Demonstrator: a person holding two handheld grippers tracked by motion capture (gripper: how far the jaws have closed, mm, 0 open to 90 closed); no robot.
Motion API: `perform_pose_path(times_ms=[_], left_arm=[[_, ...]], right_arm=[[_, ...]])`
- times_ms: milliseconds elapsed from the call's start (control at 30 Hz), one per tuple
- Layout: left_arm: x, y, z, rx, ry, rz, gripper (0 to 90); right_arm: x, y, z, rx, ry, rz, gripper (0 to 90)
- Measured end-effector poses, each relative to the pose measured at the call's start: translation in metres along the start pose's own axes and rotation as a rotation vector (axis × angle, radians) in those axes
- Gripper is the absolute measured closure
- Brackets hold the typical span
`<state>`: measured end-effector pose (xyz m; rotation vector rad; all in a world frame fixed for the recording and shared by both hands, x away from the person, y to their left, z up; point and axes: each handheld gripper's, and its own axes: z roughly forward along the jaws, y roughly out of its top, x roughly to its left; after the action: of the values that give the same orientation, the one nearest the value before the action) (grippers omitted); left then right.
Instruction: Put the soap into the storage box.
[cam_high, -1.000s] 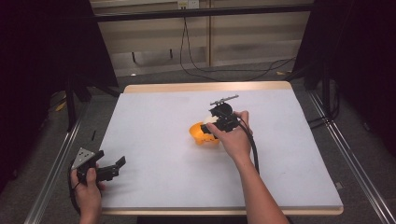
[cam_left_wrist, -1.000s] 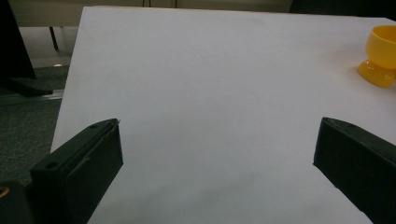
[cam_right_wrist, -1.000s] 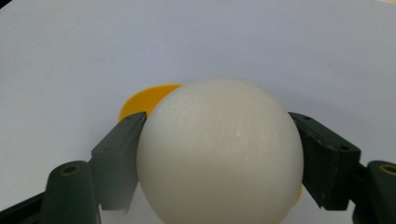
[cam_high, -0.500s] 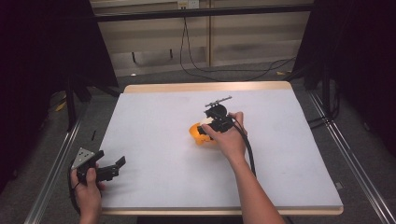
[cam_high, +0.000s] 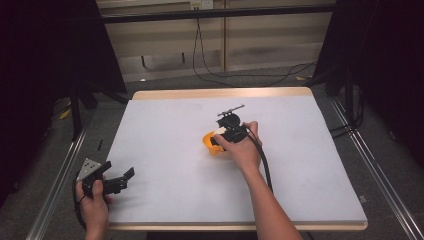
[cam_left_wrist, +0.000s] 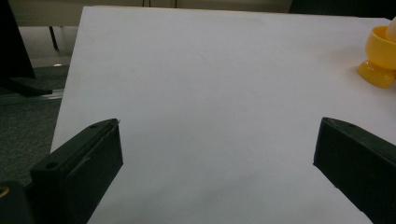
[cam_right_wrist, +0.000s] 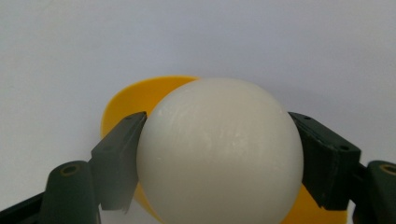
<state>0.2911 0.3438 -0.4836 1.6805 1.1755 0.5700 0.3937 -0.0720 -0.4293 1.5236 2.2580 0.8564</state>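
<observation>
White egg clamped in right gripper jaws over yellow egg cup; left gripper jaws wide, empty.

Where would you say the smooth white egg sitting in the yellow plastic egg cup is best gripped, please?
Grip the smooth white egg across its widest part, just above the rim of the yellow plastic egg cup, coming from above along the egg's axis. The cup hides the lower half, and the exposed curve narrows toward the top, so higher contact would likely slip. The right gripper already has its jaws pressed there on opposite sides.
</observation>
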Motion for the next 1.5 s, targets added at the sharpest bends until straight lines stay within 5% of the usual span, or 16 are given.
perform_pose_path(times_ms=[433, 900, 1500], left_arm=[[0.000, 0.000, 0.000, 0.000, 0.000, -0.002, 1.1], [0.000, 0.000, 0.000, 0.001, 0.001, 0.000, 1.1], [0.000, 0.000, 0.000, 0.002, 0.002, 0.002, 1.1]], right_arm=[[0.000, -0.003, 0.007, 0.031, -0.004, 0.006, 23.2], [-0.010, -0.005, -0.013, -0.047, 0.020, 0.049, 19.0], [-0.038, -0.022, -0.047, -0.176, 0.038, 0.056, 1.9]])
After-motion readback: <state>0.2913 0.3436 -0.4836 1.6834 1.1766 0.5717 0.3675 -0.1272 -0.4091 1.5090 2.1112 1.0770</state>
